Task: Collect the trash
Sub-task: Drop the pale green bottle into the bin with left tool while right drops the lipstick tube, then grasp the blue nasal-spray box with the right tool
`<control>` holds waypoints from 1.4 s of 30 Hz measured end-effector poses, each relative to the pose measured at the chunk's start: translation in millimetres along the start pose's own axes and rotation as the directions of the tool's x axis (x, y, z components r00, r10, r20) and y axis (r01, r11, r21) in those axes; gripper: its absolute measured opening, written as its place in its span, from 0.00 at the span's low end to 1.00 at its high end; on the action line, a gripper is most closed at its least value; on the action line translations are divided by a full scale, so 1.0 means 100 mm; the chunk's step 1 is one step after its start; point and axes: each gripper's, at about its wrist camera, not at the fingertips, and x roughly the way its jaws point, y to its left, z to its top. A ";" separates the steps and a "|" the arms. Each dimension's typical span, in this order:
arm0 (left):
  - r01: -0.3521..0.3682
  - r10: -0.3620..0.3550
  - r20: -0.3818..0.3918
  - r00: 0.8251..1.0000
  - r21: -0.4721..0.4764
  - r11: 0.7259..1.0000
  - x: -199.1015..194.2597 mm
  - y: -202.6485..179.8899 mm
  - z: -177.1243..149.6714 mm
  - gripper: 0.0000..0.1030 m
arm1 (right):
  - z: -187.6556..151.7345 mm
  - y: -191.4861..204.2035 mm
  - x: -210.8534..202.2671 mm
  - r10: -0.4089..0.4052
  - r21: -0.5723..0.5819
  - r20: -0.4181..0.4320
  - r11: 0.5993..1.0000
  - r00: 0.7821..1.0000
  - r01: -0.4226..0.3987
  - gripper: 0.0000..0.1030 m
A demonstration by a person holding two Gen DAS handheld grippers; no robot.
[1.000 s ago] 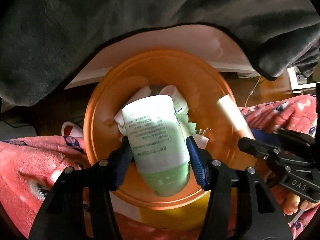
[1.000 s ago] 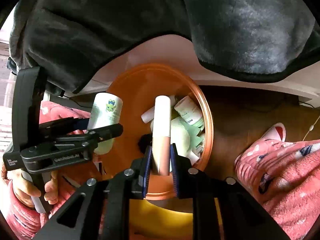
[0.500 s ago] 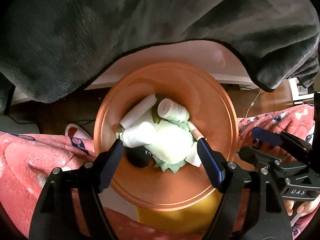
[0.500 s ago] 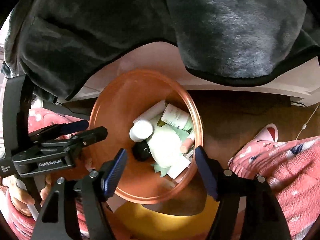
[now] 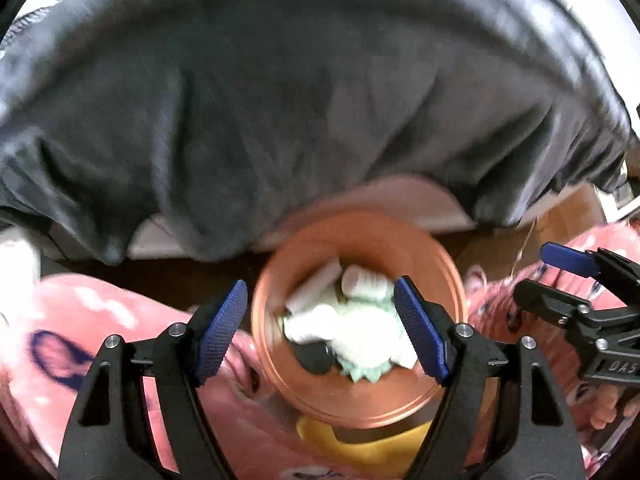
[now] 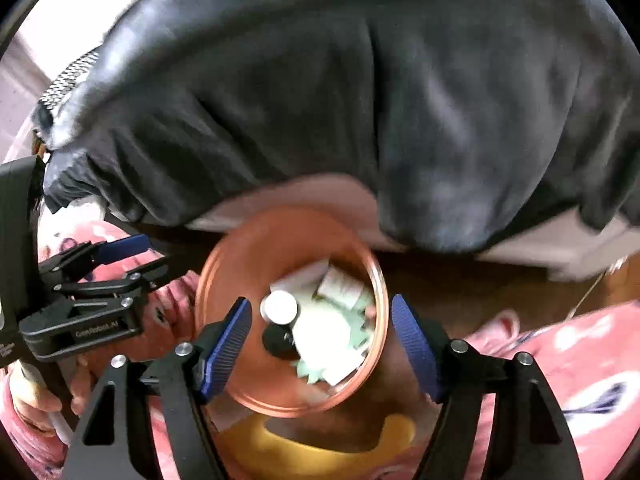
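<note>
Orange bin (image 5: 448, 292) now holds both dropped bottles (image 5: 360, 328) — empty jaws parted, right pair widening.

Both my wrist cameras look steeply down from close above, sharing the round orange plastic bin (image 5: 448, 280) (image 6: 224, 280) of trash.

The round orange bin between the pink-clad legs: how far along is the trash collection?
Done: the round orange bin already holds pale green and white tubes and bottles and a black cap.

In hand: nothing. The left gripper is open and empty; the right gripper is opening, also empty.

Left: I cannot tell; no loose trash shows on the dark grey blanket.
</note>
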 end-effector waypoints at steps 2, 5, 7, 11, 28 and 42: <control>-0.011 0.011 0.054 0.998 -0.010 1.000 -0.17 0.04 0.08 0.72 | 0.12 0.04 -0.23 0.032 -0.015 0.042 0.999 0.999 -0.032 0.74; -0.020 0.024 0.125 0.992 -0.030 0.999 -0.42 0.13 0.22 0.75 | 0.31 0.11 -0.50 0.046 -0.053 0.107 0.998 0.993 -0.041 0.77; -0.030 0.035 0.173 0.984 -0.035 0.999 -0.59 0.17 0.31 0.78 | 0.46 0.14 -0.67 0.050 -0.078 0.151 0.996 0.987 -0.038 0.79; -0.058 0.067 0.255 0.965 -0.044 0.997 -0.87 0.25 0.47 0.79 | 0.96 0.12 -0.92 0.036 -0.078 0.226 0.997 0.973 -0.019 0.83; 0.014 0.015 0.279 0.960 -0.102 0.995 -0.94 0.38 0.95 0.79 | 3.48 -0.03 -0.35 -0.354 -0.251 0.307 0.865 0.884 0.434 0.84; 0.022 0.008 0.268 0.963 -0.110 0.994 -0.88 0.49 1.25 0.79 | 3.89 -0.08 -0.01 -0.376 -0.283 0.225 0.858 0.899 0.429 0.56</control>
